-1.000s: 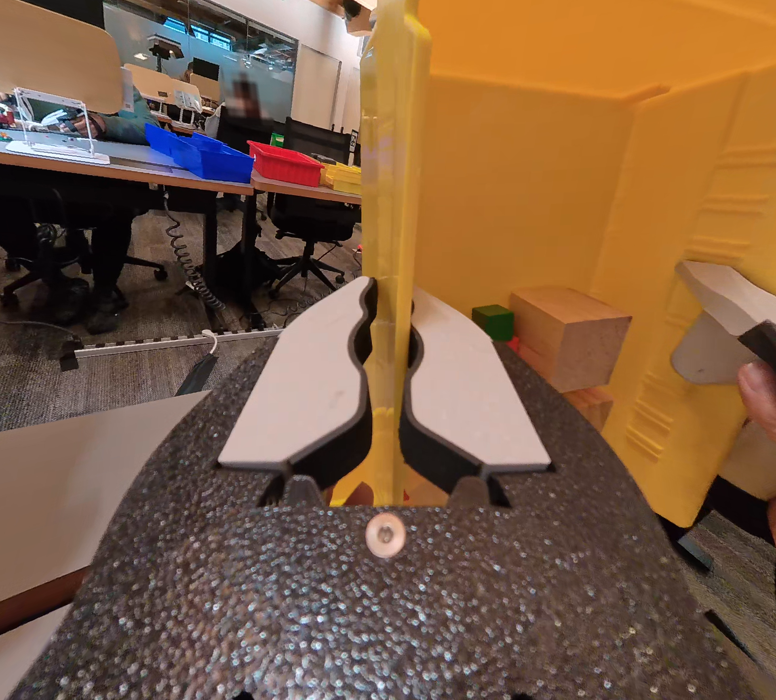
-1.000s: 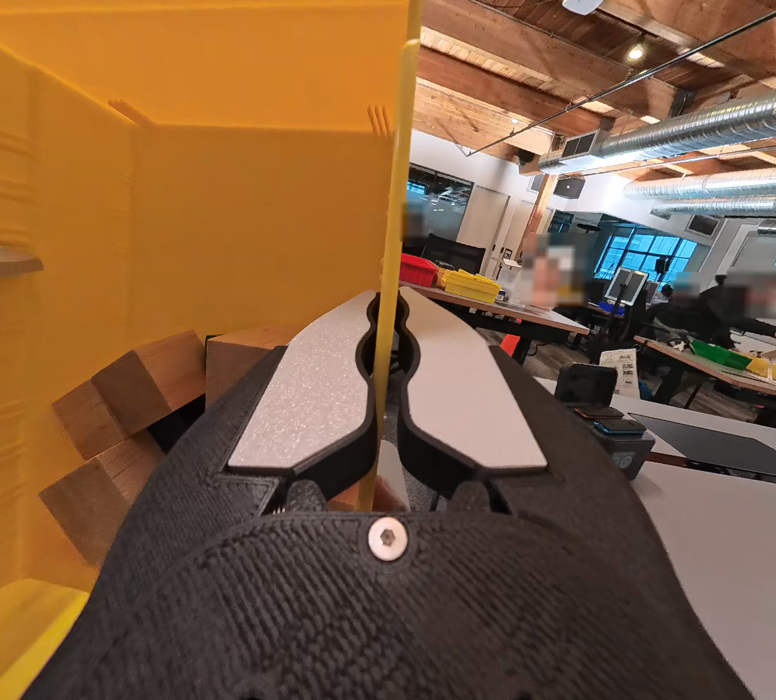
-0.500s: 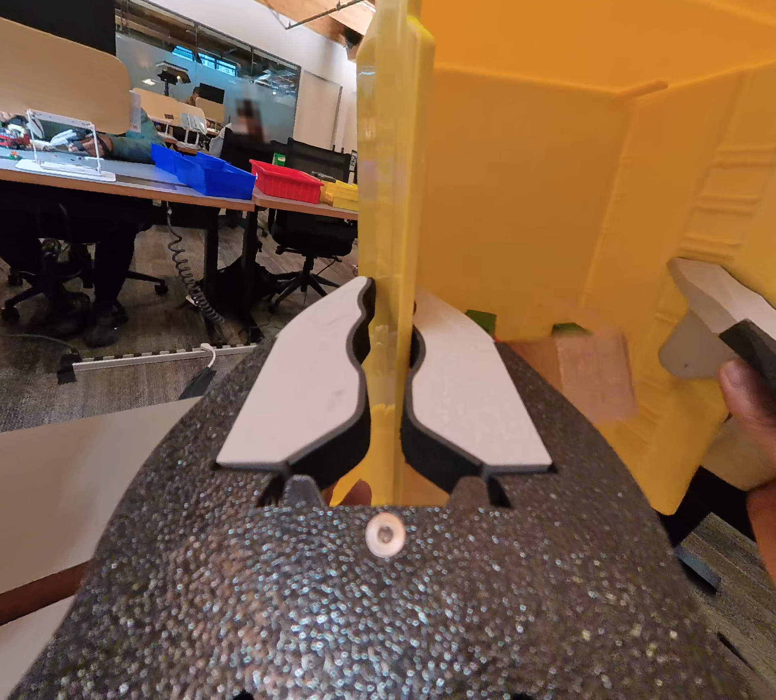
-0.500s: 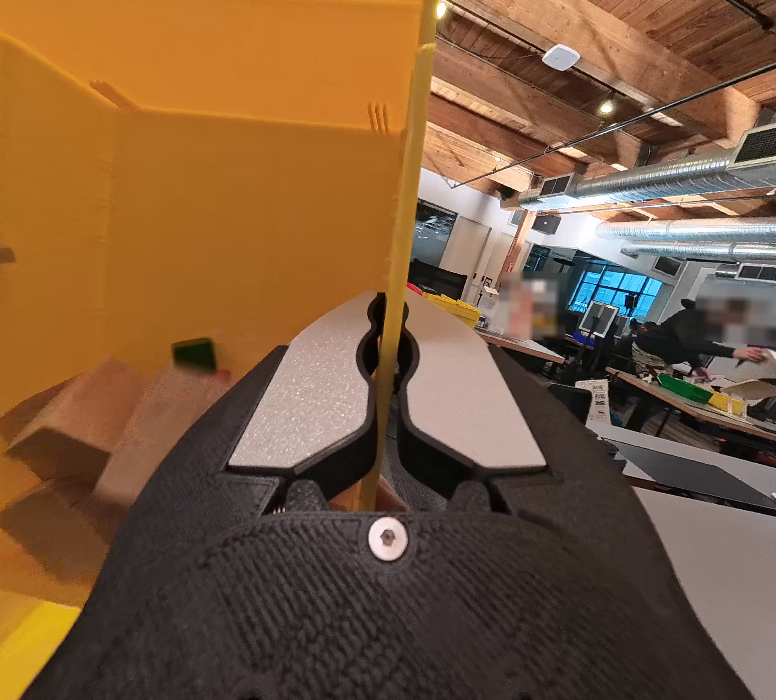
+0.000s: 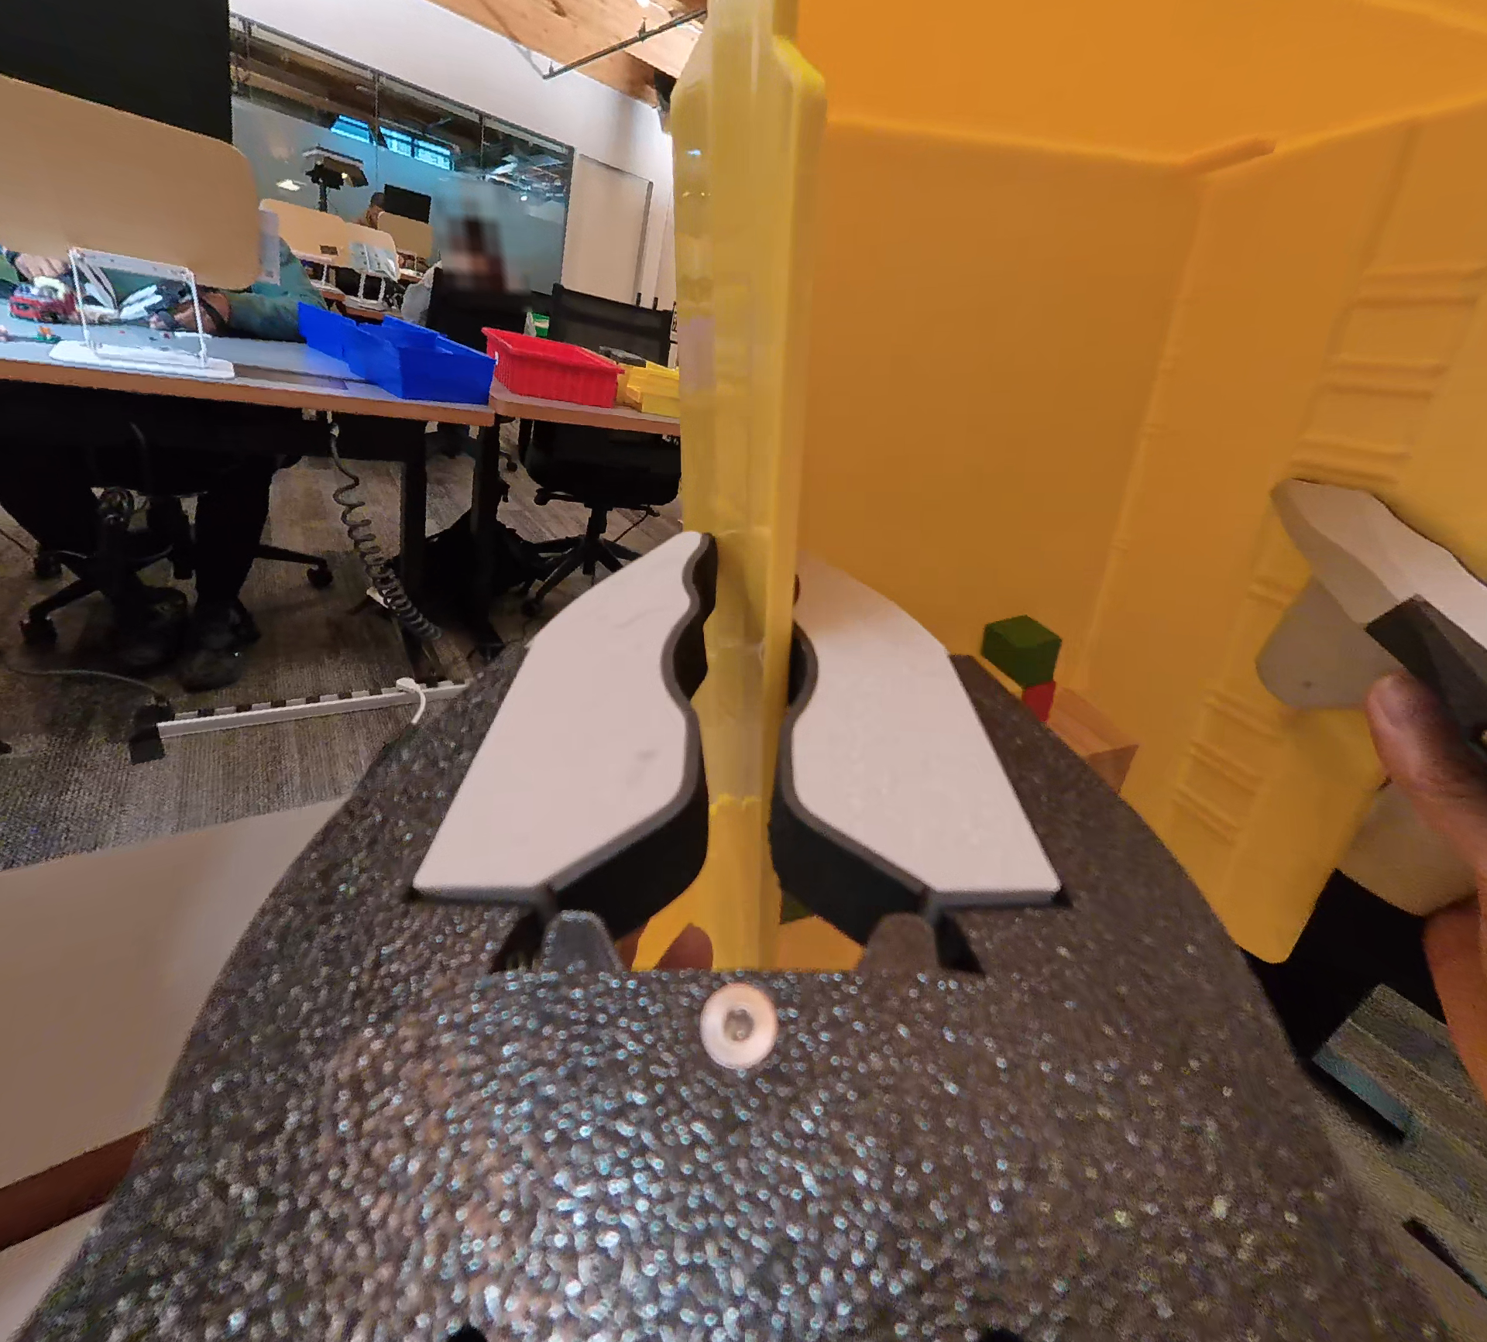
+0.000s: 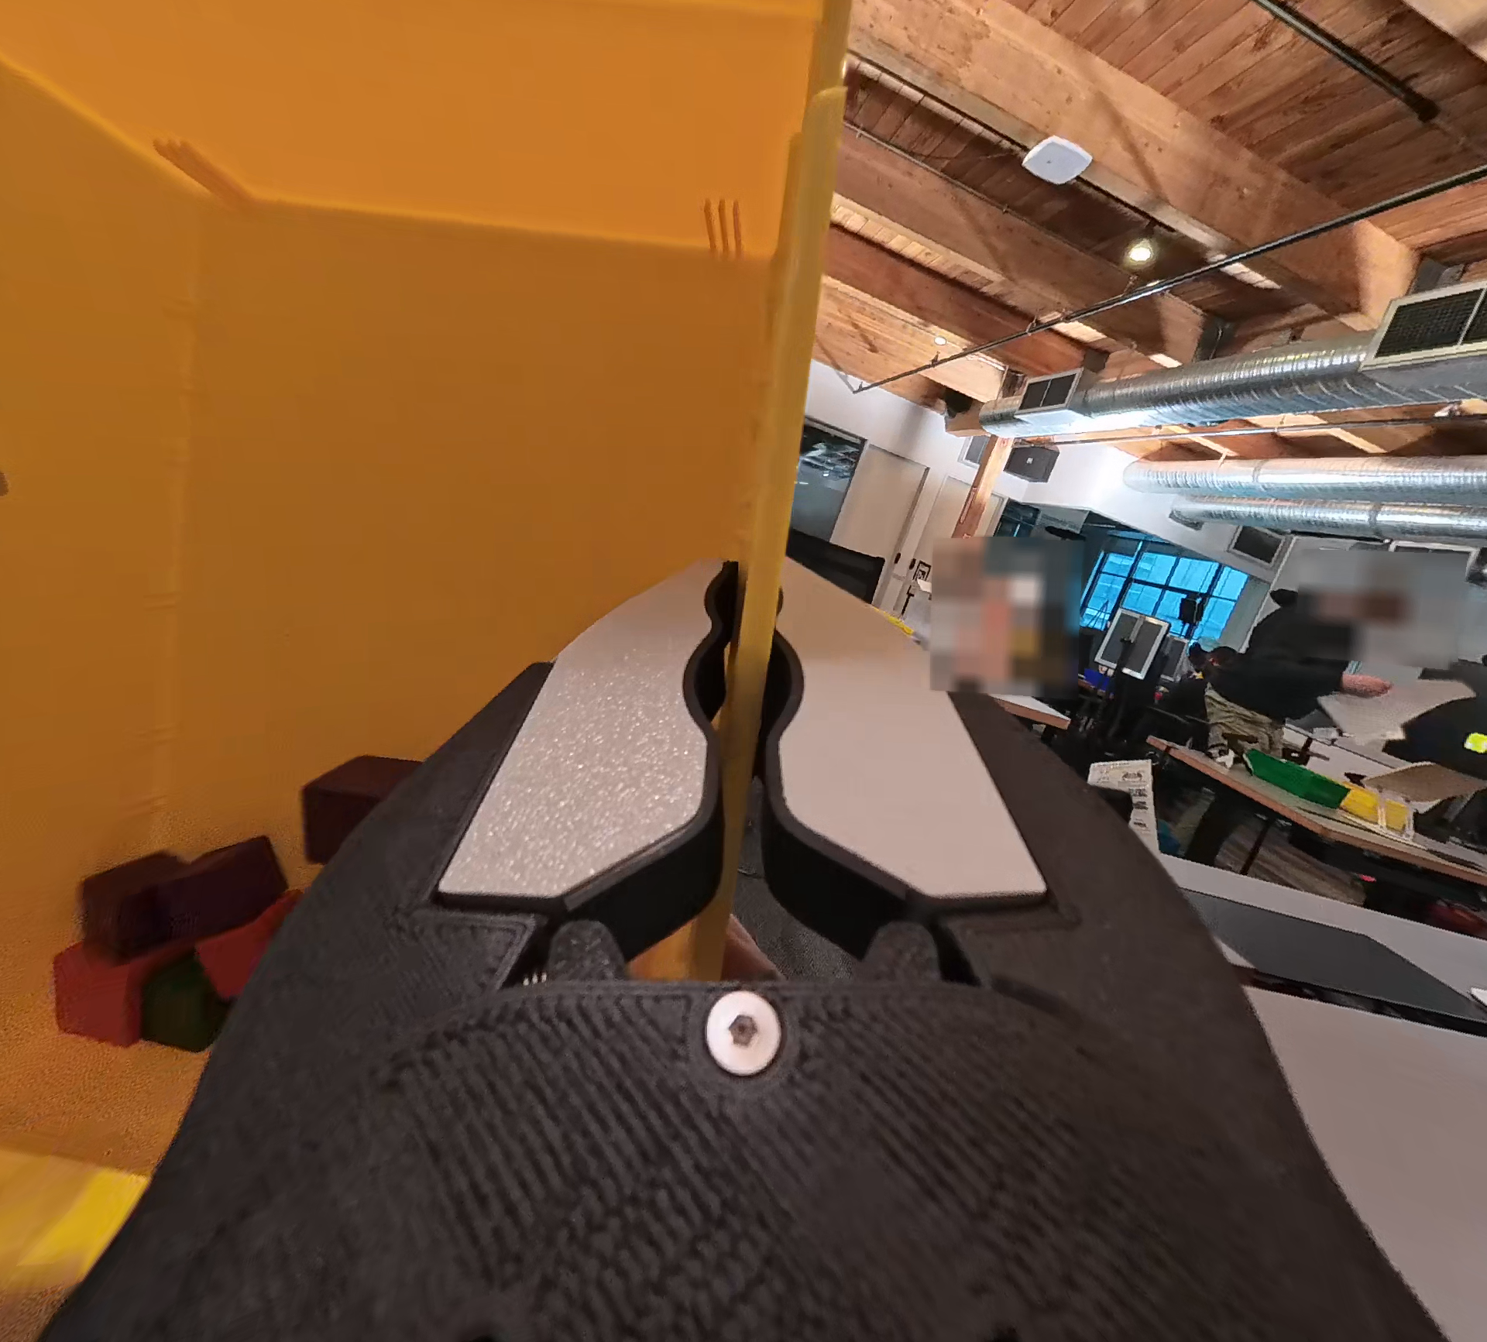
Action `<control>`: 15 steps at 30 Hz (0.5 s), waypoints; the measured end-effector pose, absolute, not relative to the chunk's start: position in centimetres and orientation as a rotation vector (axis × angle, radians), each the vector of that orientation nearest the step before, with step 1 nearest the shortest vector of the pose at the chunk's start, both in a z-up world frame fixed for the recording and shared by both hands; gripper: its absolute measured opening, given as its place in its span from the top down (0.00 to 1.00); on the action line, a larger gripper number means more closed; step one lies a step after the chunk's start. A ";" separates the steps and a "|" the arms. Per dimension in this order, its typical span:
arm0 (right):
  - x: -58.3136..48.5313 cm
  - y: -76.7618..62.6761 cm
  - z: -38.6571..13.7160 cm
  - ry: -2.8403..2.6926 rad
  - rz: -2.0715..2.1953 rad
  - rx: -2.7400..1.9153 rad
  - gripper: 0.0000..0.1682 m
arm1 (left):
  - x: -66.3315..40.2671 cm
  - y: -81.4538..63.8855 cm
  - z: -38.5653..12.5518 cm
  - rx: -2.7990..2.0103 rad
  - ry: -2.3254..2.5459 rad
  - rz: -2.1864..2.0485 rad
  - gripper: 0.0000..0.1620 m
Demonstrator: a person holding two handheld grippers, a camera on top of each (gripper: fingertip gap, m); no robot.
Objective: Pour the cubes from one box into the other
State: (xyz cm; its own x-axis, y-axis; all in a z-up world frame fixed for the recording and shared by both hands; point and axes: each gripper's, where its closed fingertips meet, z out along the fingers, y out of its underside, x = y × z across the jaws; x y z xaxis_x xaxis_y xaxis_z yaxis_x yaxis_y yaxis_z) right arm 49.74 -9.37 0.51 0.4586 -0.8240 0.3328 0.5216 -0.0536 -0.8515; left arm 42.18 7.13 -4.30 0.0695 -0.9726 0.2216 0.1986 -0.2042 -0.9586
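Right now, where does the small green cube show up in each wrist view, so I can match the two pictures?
Left wrist view: the green cube sits right of centre, low against the inner wall of the yellow box, above a red cube.
Right wrist view: a dark green cube shows at lower left, among red cubes, partly hidden by the right gripper.
Shared landmark: the yellow box's inside corner ridge.

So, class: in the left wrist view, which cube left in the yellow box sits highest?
The green cube. It sits on top of the small red cube and the plain wooden block.
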 end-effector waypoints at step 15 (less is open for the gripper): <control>48.9 -10.3 1.6 0.306 -1.192 -1.119 0.98 | 41.3 6.2 -3.1 -1.185 0.904 -1.382 0.92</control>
State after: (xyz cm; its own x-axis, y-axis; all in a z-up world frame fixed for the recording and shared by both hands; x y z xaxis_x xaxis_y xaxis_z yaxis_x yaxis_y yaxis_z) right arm 48.95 -10.31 1.56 0.4021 -0.8489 0.3431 0.5784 -0.0550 -0.8139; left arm 41.33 6.23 -3.12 0.0456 -0.9835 0.1753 0.2338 -0.1601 -0.9590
